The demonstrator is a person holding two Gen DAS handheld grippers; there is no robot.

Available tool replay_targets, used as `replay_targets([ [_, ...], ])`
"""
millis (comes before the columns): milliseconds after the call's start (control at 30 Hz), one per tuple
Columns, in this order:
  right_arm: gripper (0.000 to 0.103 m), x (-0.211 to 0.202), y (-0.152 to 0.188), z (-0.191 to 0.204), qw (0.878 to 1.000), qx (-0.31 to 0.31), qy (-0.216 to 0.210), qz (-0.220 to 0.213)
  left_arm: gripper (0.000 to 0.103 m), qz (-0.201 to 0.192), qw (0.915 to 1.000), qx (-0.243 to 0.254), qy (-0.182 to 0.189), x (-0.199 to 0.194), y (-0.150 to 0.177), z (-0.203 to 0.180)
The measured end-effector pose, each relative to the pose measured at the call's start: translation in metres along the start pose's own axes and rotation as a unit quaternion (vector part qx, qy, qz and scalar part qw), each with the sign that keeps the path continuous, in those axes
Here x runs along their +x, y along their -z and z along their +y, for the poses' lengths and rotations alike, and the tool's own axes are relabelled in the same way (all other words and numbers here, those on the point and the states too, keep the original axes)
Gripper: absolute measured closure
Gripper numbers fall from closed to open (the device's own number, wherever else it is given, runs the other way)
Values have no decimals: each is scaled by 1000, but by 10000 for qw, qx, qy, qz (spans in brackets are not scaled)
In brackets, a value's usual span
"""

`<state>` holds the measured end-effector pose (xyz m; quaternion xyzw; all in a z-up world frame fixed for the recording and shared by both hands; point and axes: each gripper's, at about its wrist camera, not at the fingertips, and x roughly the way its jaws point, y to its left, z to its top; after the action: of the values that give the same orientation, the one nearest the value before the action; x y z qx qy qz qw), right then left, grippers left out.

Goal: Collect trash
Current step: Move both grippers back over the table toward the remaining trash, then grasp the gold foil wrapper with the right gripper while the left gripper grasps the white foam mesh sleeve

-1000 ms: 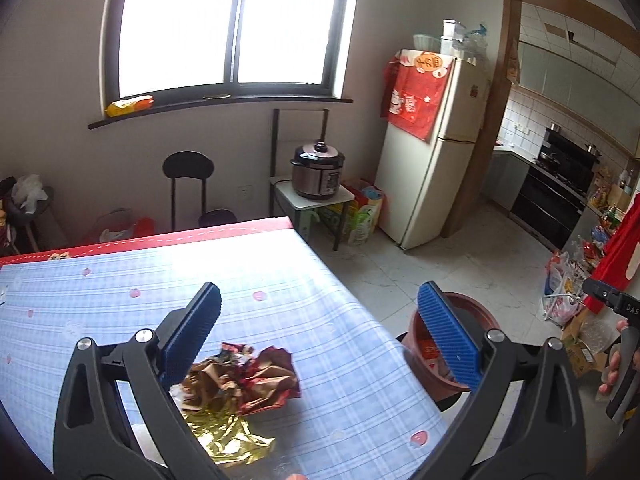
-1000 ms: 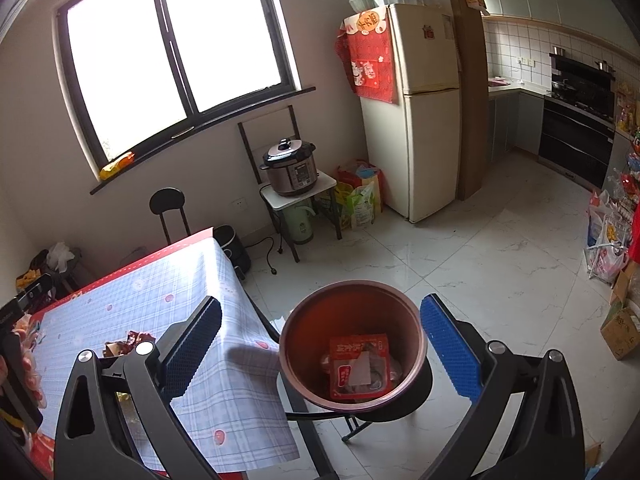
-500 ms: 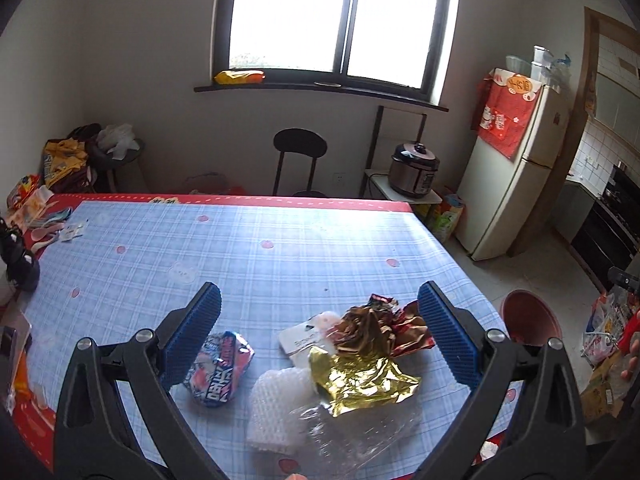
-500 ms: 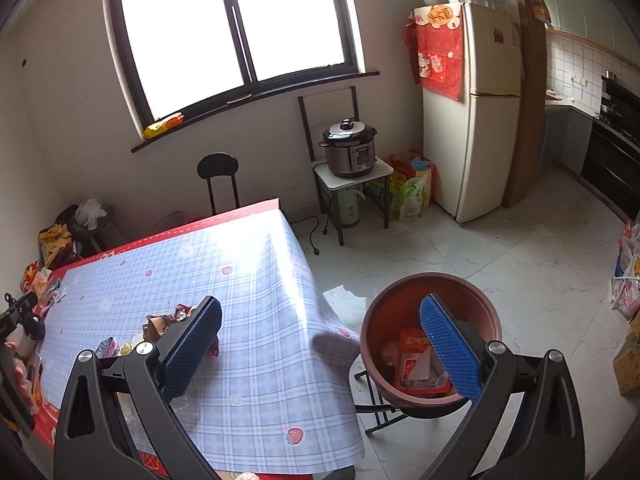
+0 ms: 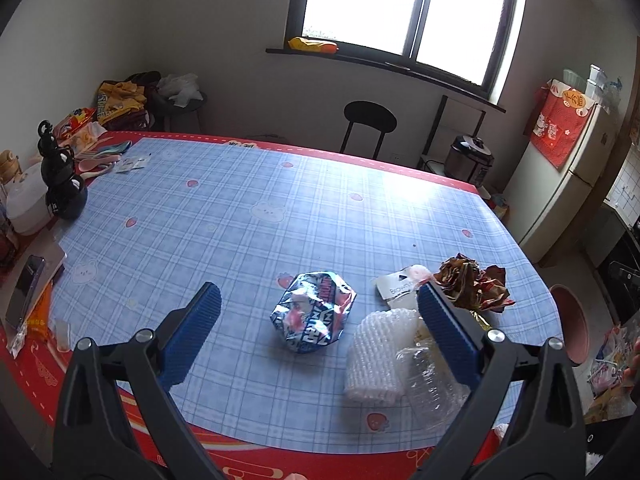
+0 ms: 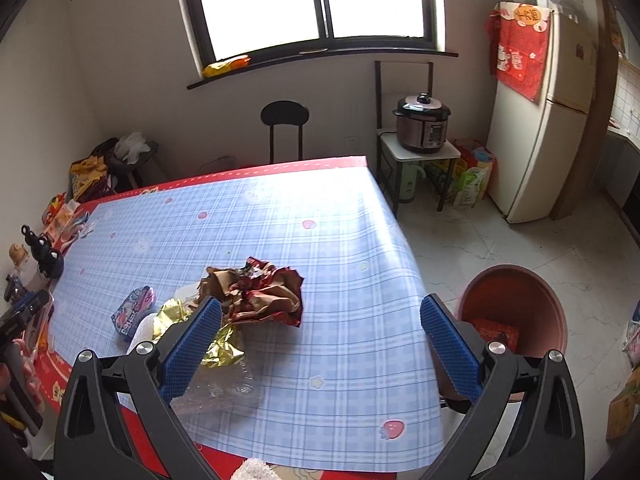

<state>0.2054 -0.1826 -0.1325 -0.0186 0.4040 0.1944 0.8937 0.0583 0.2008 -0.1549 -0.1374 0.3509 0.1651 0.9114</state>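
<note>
Since a second ago I have swung both rigs away from the bin and back over the desk (image 5: 248,184): the left view, which then showed only the brown-and-red wrapper and the bin rim, now looks down on the whole pile of trash.

My left tongs (image 5: 318,332) are spread wide and hold nothing. The crumpled blue snack wrapper (image 5: 314,312) lies on the desk between their two pads, a little ahead of them and apart from both. It is bunched into a rough ball with no clear long axis, so I judge that no turn of the wrist is needed before closing. Just right of the blue wrapper sit a white foam sleeve (image 5: 374,354) and a clear plastic piece (image 5: 430,384), and beyond those a white tag (image 5: 400,286) and the crumpled brown-and-red wrapper (image 5: 472,284).

My right tongs (image 6: 320,344) are also wide apart and empty, hanging over the desk's near right part. From there the blue wrapper (image 6: 134,312) lies far to the left, past the gold foil (image 6: 192,320), so the left hand is plainly nearer. The red bin (image 6: 516,304) stands on the floor, well right of the blue wrapper, off the desk's right edge, with a red box inside.
</note>
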Motion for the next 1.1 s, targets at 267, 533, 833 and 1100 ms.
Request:
replay_targets([
  [267, 5, 74, 41, 88, 9888, -1091, -381, 948, 6, 254, 9993, -284, -50, 12, 26, 47],
  [533, 12, 123, 71, 140, 9727, -1586, -482, 1625, 6, 432, 9979, -482, -42, 32, 35, 89],
  [833, 29, 161, 68, 160, 9710, -1507, -447, 1804, 6, 616, 9965, -529, 206, 58, 38, 101],
  [1100, 58, 161, 61, 171, 9764, -1295, -511, 1651, 6, 802, 9941, -543, 490, 70, 41, 107],
])
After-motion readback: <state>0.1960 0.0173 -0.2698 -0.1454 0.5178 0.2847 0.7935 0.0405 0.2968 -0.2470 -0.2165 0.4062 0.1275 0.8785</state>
